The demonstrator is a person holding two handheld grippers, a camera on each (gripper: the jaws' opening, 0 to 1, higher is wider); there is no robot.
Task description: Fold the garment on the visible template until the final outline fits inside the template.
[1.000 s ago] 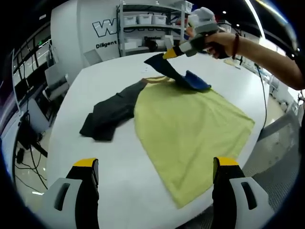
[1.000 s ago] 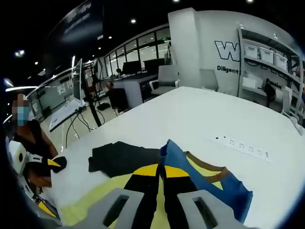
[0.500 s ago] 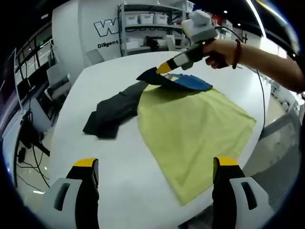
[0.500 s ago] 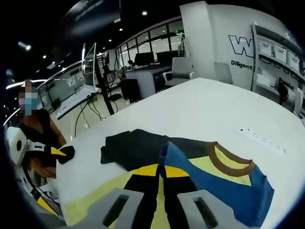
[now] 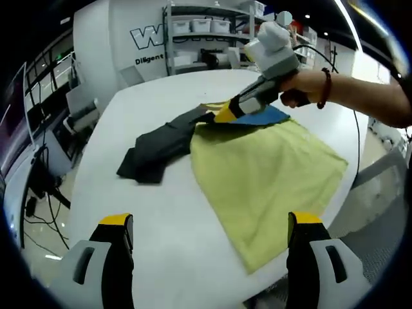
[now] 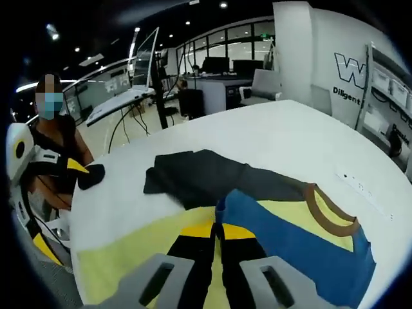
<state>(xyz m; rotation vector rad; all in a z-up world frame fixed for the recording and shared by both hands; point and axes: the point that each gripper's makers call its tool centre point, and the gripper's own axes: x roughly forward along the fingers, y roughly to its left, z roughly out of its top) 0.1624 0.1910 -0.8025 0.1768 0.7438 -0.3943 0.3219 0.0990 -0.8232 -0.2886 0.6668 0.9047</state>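
- Left gripper view shows the whole shirt (image 5: 257,161) on the counter (image 5: 154,212); left tongs (image 5: 209,225) spread, holding nothing.
- Right gripper view: right tongs (image 6: 217,230) clenched on the shirt's blue sleeve (image 6: 283,235), whose end is cut off.

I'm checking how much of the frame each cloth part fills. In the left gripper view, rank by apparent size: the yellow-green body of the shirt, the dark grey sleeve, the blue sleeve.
1. Yellow-green shirt body, by far the largest.
2. Dark grey sleeve.
3. Blue sleeve, smallest; the right gripper, shut on it, partly covers it, so its true extent is unsure.
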